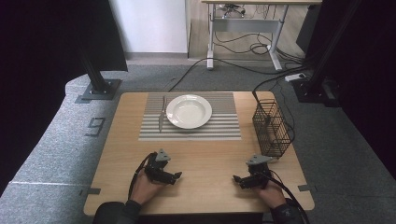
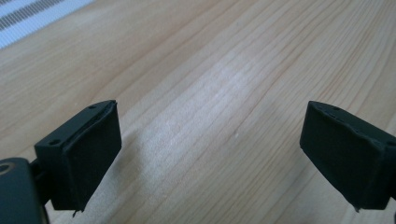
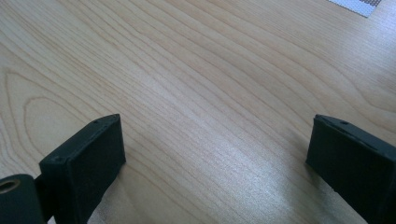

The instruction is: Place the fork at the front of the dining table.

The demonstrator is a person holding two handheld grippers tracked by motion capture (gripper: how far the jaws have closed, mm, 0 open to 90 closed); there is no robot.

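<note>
Left gripper (image 1: 179, 176) and right gripper (image 1: 236, 178) low over the near edge of the light wooden table (image 1: 205, 156) — both jaws wide apart, nothing between them, round white plate (image 1: 188, 111) on the grey striped placemat (image 1: 224, 126) well beyond, steel knife (image 1: 161, 115) just left of it, black wire basket (image 1: 272, 127) at the right edge.

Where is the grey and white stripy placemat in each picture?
High view: the grey and white striped placemat lies at the table's far middle, under the white round plate and the metal knife.
Left gripper view: its corner sits at top left.
Right gripper view: its corner sits at top right.
Shared landmark: the light wooden table.
</note>
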